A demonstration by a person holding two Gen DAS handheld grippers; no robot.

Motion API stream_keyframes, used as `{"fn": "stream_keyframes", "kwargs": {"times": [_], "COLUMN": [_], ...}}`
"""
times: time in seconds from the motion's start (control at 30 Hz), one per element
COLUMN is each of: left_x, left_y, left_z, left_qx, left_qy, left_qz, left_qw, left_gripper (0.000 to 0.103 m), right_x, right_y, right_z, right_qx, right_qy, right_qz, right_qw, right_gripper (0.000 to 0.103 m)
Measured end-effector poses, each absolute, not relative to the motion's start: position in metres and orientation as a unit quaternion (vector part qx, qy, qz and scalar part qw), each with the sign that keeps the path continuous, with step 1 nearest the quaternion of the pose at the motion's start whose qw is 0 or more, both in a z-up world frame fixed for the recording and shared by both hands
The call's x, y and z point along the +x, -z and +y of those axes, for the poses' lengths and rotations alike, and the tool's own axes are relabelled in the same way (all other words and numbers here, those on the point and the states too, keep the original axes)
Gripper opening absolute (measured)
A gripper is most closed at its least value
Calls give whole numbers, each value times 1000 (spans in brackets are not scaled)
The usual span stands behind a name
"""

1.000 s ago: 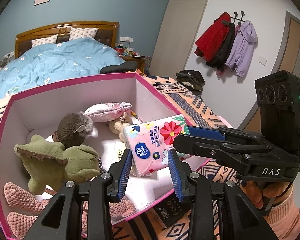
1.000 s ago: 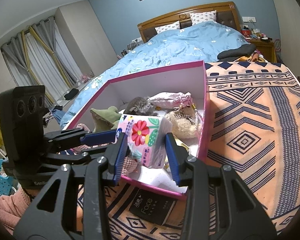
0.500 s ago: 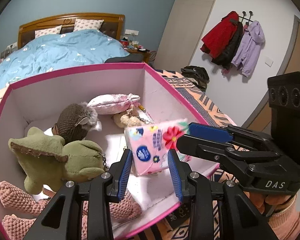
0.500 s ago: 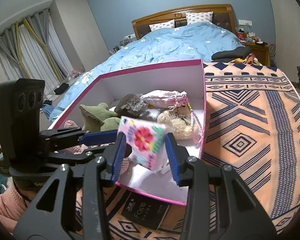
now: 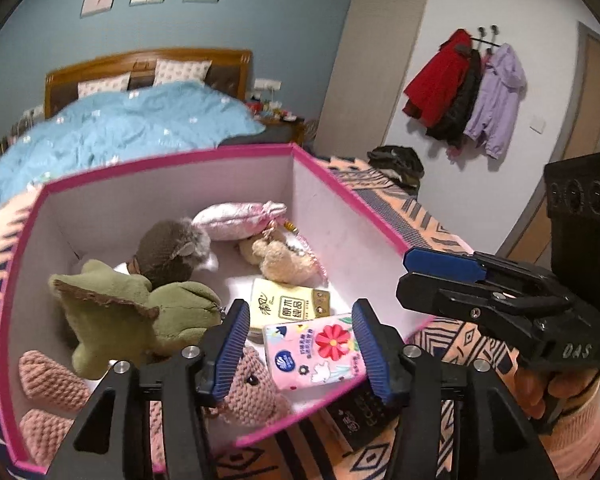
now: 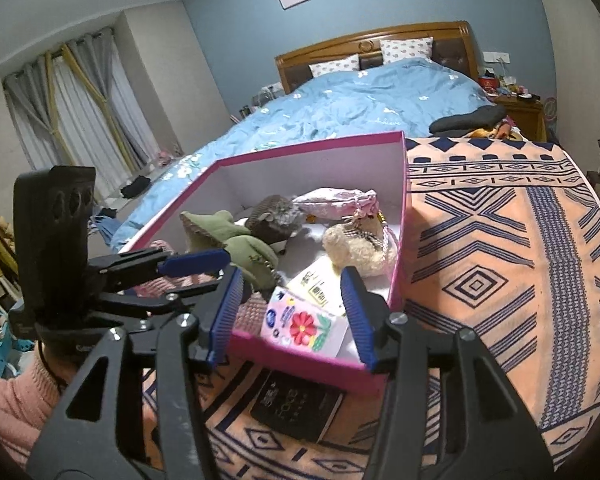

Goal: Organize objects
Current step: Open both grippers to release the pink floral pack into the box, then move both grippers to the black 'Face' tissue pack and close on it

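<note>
Both grippers empty: left gripper [image 5: 298,350] and right gripper [image 6: 290,312] have jaws spread wide, hovering at the near edge of the pink box [image 5: 352,204]. Floral tissue pack [image 5: 314,350] lies flat on the box floor at the near wall, overlapping the yellow pack [image 5: 288,304], beside the pink knit toy [image 5: 252,392]. Black packet [image 6: 296,404] sits on the patterned cloth [image 6: 500,264] outside the box, against its near wall.

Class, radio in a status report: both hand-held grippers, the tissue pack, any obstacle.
Left hand-held gripper open. Right hand-held gripper open. Tissue pack lying in pink box, released. Black packet outside on blanket.
</note>
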State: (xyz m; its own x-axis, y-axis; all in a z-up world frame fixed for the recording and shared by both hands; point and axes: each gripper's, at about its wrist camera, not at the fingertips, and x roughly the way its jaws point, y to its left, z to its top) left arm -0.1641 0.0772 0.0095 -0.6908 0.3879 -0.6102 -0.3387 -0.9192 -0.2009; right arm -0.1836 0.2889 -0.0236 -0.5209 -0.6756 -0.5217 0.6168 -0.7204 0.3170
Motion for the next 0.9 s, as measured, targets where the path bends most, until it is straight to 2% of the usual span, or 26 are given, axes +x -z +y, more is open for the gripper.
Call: {"fn": "stream_keyframes", "kwargs": {"times": [0.23,0.4,0.77,0.9], "left_x": [-117,-91,-106,-115], "left_y": [-24,-19,37,54], "left_z": [79,80,94,100], "left_qx": [-294,-286,-379,-411], "left_qy": [-927,-930,-893,-878], "left_qz": [-9,5,-32,-43], "left_qw": [232,233,239,240], "left_gripper": [60,65,64,56], "right_x": [-155,-145,-156,-161], "right_y": [20,39,97,106], "right_z": [312,315,307,308], "right_qx": [297,323,410,421], "right_qy": [866,858,831,826], "right_qz": [-56,-47,-60,-71], "right_qw": [398,397,372,368], "right_gripper": [56,56,56,56]}}
